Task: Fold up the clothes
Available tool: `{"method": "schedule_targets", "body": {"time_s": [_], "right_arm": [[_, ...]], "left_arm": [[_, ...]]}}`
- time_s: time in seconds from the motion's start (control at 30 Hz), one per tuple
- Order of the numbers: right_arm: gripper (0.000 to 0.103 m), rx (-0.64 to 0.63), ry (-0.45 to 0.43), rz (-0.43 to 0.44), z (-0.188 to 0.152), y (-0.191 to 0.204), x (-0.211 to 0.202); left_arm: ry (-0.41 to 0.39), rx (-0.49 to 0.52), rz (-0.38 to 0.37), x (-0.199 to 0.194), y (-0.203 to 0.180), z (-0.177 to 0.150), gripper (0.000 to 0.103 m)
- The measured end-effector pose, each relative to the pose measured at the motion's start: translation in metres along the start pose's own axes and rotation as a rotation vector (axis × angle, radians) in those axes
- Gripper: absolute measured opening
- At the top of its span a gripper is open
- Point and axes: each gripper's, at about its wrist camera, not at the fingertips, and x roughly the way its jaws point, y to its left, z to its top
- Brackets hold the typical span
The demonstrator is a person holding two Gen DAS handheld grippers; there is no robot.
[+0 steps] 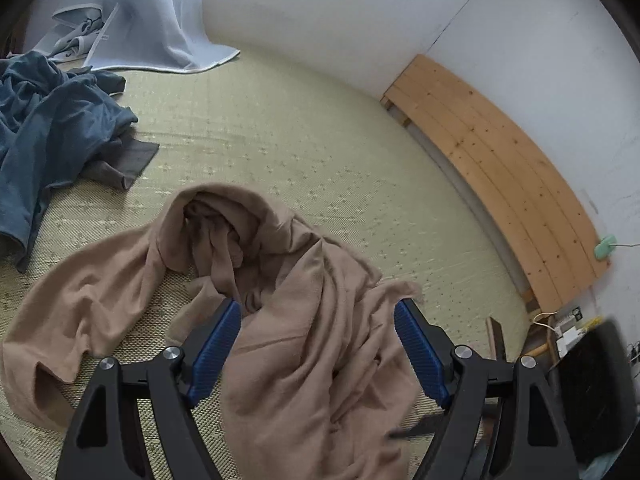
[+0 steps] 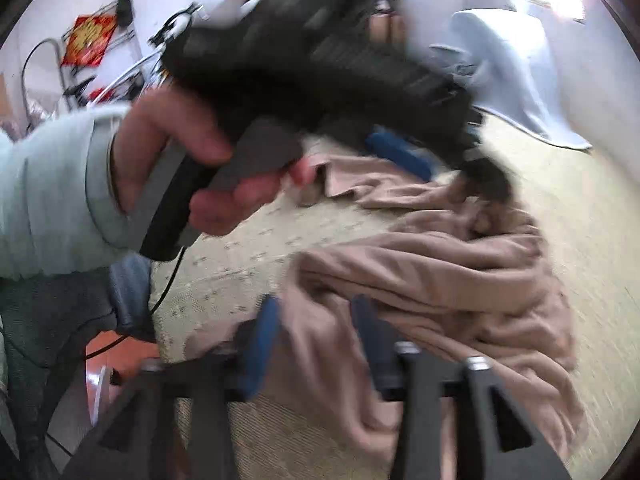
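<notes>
In the left wrist view, a crumpled blue garment [image 1: 52,128] lies at the far left on the pale green woven mat [image 1: 280,128], with a white cloth [image 1: 160,20] draped behind it near the wall. Toward the middle, the tan garment [image 1: 256,280] spreads in a loose heap, one part stretching out flat to the left and a hooded fold rising at its top. The left gripper [image 1: 318,316] hangs over this heap with its jaws spread wide; the blue pads [image 1: 218,344] stand on either side of a bunched ridge of the tan fabric, which lies between and below them, though the view does not settle whether they touch it. At the right, a slatted wooden panel [image 1: 500,176] leans along the white wall.

In the right wrist view, blurred by motion, a hand [image 2: 180,160] in a pale sleeve [image 2: 52,192] grips the handle of the other black device at the left. Across the middle and right the tan garment lies rumpled on the mat. The right gripper [image 2: 316,320] sits low in the frame with a fold of the tan fabric running up between its two fingers, the blue pad [image 2: 264,344] left of the fold. The jaws stand partly apart, and the blur hides whether they pinch the cloth.
</notes>
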Motion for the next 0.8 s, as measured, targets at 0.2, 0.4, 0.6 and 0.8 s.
{"method": "schedule_targets", "body": {"time_s": [0.2, 0.4, 0.6, 0.8], "right_arm": [[0.057, 0.142, -0.066, -0.115, -0.020, -0.048, -0.046], [0.058, 0.390, -0.176, -0.278, -0.041, -0.104, -0.080], [0.058, 0.486, -0.205, -0.341, -0.048, -0.124, -0.091], [0.058, 0.535, -0.197, -0.390, -0.053, -0.140, -0.095]], "left_arm": [[0.024, 0.043, 0.061, 0.025, -0.009, -0.005, 0.083], [0.052, 0.129, 0.147, 0.053, -0.025, -0.010, 0.076], [0.113, 0.239, 0.292, 0.081, -0.039, -0.020, 0.039], [0.050, 0.178, 0.259, 0.067, -0.035, -0.017, 0.013]]}}
